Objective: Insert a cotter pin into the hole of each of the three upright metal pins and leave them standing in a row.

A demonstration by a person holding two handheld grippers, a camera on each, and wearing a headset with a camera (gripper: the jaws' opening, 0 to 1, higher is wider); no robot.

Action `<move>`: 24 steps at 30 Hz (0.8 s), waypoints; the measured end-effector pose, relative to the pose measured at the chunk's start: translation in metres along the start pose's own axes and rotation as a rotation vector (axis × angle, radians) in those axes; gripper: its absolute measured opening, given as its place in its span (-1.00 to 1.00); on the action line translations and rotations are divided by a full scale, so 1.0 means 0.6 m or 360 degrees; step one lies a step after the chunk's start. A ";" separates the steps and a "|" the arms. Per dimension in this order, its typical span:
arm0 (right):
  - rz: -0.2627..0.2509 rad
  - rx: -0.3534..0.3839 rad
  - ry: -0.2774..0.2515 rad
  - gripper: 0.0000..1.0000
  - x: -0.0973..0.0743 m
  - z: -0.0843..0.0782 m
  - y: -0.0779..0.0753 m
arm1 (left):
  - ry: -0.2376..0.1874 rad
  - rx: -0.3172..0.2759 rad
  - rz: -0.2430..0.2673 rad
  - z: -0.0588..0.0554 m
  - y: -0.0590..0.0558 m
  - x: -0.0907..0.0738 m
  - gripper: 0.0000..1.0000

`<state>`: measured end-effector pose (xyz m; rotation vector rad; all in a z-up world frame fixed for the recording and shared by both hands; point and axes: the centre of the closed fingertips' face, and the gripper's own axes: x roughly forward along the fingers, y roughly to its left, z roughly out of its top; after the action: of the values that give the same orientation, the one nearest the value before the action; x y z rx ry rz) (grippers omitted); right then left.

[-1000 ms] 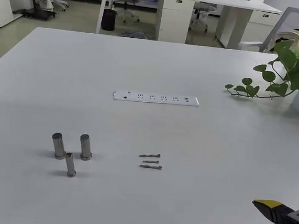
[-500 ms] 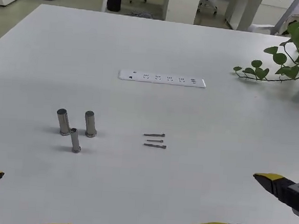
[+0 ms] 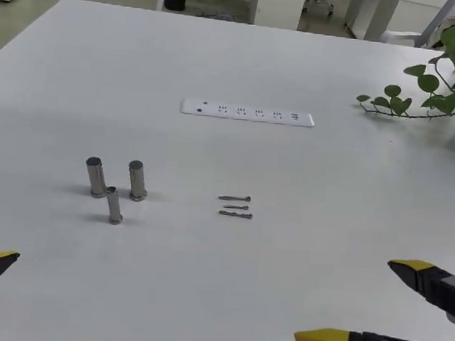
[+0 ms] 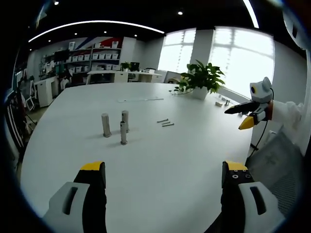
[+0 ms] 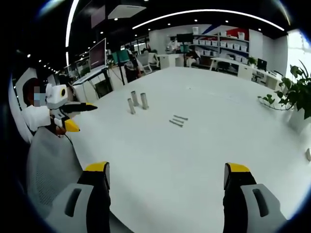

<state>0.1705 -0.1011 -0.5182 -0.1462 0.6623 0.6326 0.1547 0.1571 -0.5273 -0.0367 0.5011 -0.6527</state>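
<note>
Left tongs [image 4: 163,171] and right tongs [image 5: 165,171] are hovering released and empty over the bench [image 3: 328,185] edge, presumably staging. Metal pins [image 3: 136,180] are standing clustered, with cotter pins [image 3: 235,207] lying well apart, uninserted.

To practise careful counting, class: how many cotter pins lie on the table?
3. All lie flat on the white table, right of the upright metal pins: far cotter pin, middle cotter pin, near cotter pin. None looks hidden.
</note>
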 end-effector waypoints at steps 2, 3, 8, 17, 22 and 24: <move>0.0000 0.0004 0.0000 0.93 0.000 -0.001 0.000 | -0.0010 -0.0022 -0.0015 0.002 -0.002 0.002 0.98; -0.0006 0.0010 0.0000 0.94 0.000 -0.001 -0.001 | -0.0010 -0.0020 -0.0010 0.001 -0.001 0.003 0.98; -0.0008 0.0014 0.0009 0.96 0.001 -0.002 -0.001 | 0.0044 -0.0015 0.0058 -0.009 0.012 0.010 0.98; -0.0036 0.0037 0.0000 0.96 -0.002 -0.002 -0.007 | 0.0106 0.0080 0.0128 -0.005 0.036 0.028 0.98; -0.0048 0.0048 0.0012 0.95 -0.004 -0.006 -0.009 | 0.0082 0.0078 0.0136 0.010 0.046 0.057 0.98; -0.0054 0.0045 0.0012 0.95 -0.006 -0.006 -0.009 | 0.0064 0.0089 0.0141 0.018 0.048 0.066 0.98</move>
<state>0.1698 -0.1085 -0.5192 -0.1332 0.6748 0.5903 0.2030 0.1554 -0.5405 0.0509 0.5201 -0.5815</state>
